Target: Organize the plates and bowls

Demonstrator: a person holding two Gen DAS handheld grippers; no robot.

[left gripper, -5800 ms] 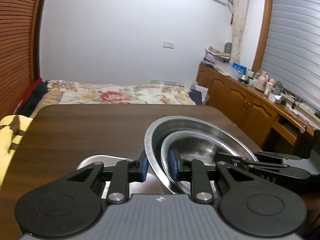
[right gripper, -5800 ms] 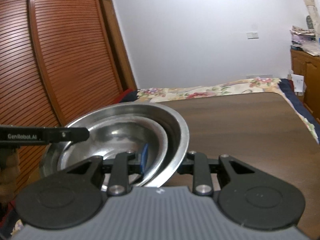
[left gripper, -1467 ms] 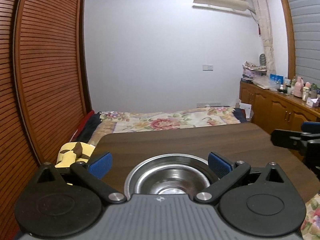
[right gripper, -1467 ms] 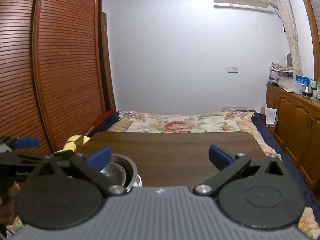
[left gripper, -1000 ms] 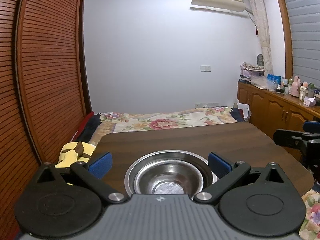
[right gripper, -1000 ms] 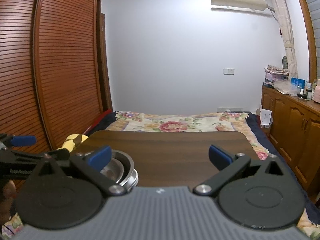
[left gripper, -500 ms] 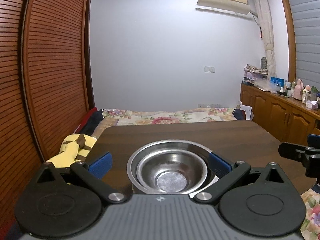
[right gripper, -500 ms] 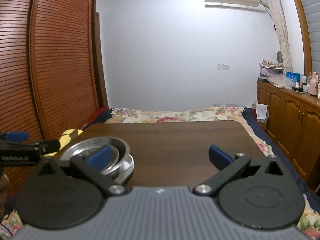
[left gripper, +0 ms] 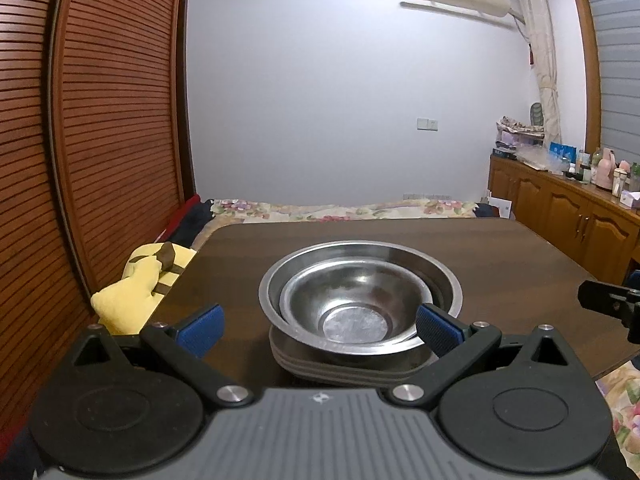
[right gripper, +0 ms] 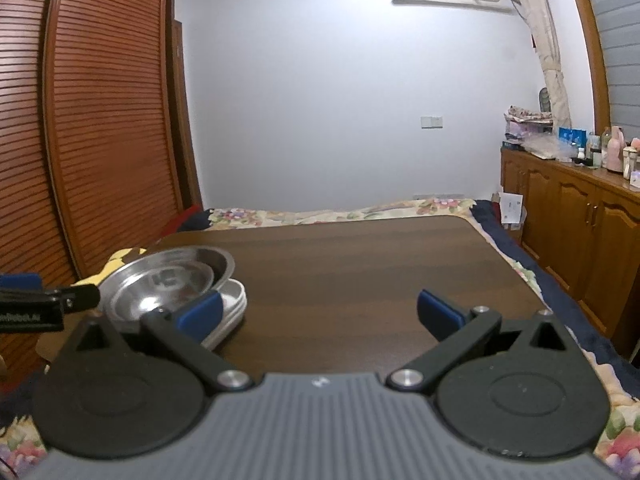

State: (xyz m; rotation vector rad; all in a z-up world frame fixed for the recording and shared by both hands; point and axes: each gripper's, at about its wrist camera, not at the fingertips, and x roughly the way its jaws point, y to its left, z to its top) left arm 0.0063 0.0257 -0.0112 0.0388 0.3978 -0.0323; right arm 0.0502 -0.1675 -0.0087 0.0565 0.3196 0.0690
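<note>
Two nested steel bowls [left gripper: 356,300] sit atop stacked plates [left gripper: 344,368] at lower centre of the left view on the dark table [left gripper: 500,256], while left gripper [left gripper: 320,326] and right gripper [right gripper: 320,312] both gape empty.

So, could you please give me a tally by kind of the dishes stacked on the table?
Steel bowls: 2, a small bowl nested in a large bowl.
Plates: at least 2, going by the rims of the plate stack under the bowls; the exact number is hard to tell.
Total: at least 4 dishes, all in one pile on the table.
</note>
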